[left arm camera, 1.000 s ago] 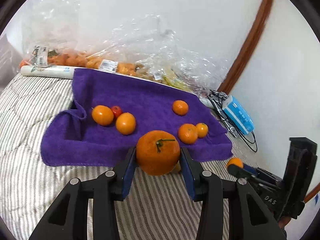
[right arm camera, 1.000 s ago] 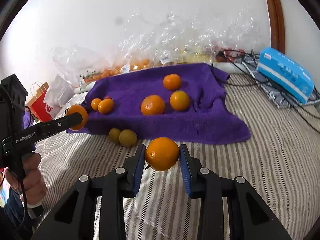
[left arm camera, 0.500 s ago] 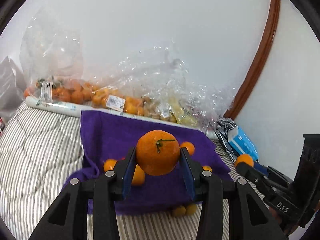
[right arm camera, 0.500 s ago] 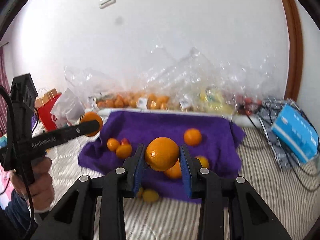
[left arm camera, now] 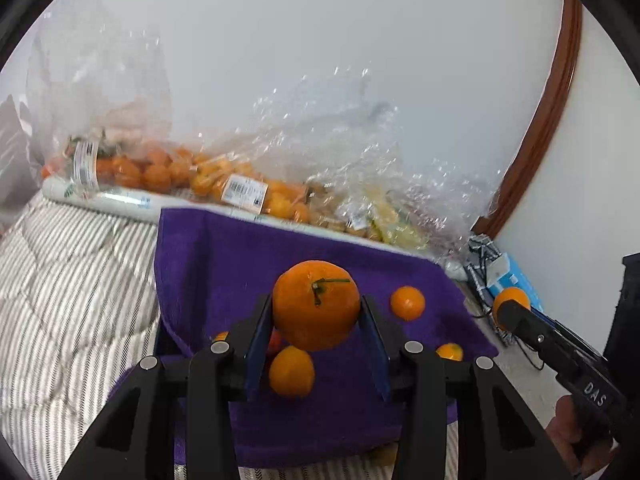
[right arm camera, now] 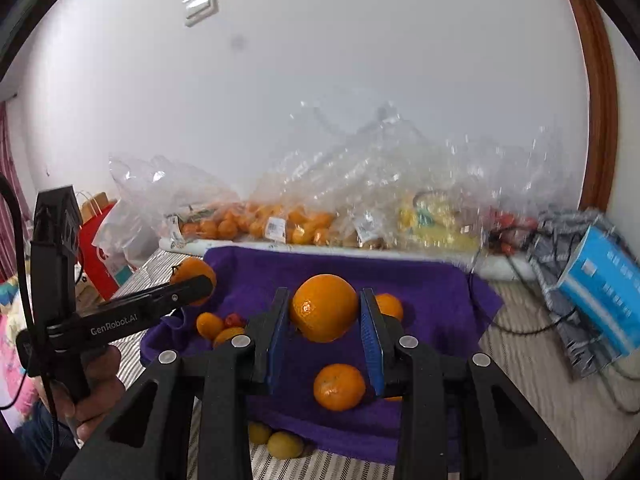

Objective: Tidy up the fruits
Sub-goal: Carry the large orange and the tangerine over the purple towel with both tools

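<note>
Left wrist view shows the left hand-held gripper (left arm camera: 316, 322) at the bottom middle of the frame, with its blue pads pressed on both sides of a big orange with a green stem (left arm camera: 316, 305). Just under it, a smaller orange (left arm camera: 291, 372) lies on the purple towel (left arm camera: 224, 264), and another small orange (left arm camera: 407, 303) lies to the right on the same towel. At the lower right edge, the right hand-held gripper comes in from the side with a hand (left arm camera: 580, 436) on its handle. Farther back, clear plastic bags of small oranges (left arm camera: 192, 172) sit by the white wall (left arm camera: 320, 40). Right wrist view shows the right hand-held gripper (right arm camera: 325, 322) at the bottom middle, squeezed tight on a smooth round orange (right arm camera: 324, 307). Below it, one orange (right arm camera: 339, 387) rests on the purple towel, and two yellow-green fruits (right arm camera: 276, 440) lie on the striped bed cover (right arm camera: 532, 380) just off the towel's near edge. Some small oranges and one small red fruit (right arm camera: 234, 321) sit at the left side of the towel. A blue box (right arm camera: 604, 288) lies at the far right beside dark cables (right arm camera: 560, 240). A red paper bag (right arm camera: 100, 240) stands at the far left.
</note>
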The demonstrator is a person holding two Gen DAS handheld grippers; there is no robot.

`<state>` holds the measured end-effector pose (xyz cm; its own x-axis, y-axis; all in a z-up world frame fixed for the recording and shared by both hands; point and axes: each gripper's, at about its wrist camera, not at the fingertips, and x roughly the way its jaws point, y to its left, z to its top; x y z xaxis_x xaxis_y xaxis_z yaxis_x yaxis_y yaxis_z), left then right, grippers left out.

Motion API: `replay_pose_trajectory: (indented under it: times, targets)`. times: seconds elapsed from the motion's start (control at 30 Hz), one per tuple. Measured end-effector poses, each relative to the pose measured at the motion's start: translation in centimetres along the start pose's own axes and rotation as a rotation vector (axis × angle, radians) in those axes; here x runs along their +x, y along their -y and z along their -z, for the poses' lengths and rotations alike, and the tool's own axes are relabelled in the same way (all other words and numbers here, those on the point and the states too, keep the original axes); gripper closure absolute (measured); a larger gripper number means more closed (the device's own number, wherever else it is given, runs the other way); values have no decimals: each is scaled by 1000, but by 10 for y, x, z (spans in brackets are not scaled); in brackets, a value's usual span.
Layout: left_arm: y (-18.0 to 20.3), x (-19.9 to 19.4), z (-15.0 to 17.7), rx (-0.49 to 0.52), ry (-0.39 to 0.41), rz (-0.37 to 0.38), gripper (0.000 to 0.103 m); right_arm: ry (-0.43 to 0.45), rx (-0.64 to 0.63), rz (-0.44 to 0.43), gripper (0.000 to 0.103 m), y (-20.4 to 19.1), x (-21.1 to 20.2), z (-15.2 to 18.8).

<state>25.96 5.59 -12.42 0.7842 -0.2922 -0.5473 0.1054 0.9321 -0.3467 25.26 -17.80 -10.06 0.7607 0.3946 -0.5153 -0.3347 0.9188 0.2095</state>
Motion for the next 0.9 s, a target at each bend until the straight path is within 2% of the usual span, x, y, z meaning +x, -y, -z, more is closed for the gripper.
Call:
replay_pose_trajectory:
  times: [0.1, 0.27, 0.6, 0.9]
  targets:
    - [-3, 7, 6, -3, -12, -2, 62, -37, 42, -1, 69, 13, 10, 5]
    - [-3, 12, 10, 5, -21, -4, 62, -35, 60, 19, 69, 22, 12, 7]
    - [3, 13, 12, 39, -24, -6, 62, -56, 27, 36, 69, 16, 19, 12]
    - [-2, 20, 13, 25, -52, -11, 62, -81, 2, 50, 69, 13, 27, 16]
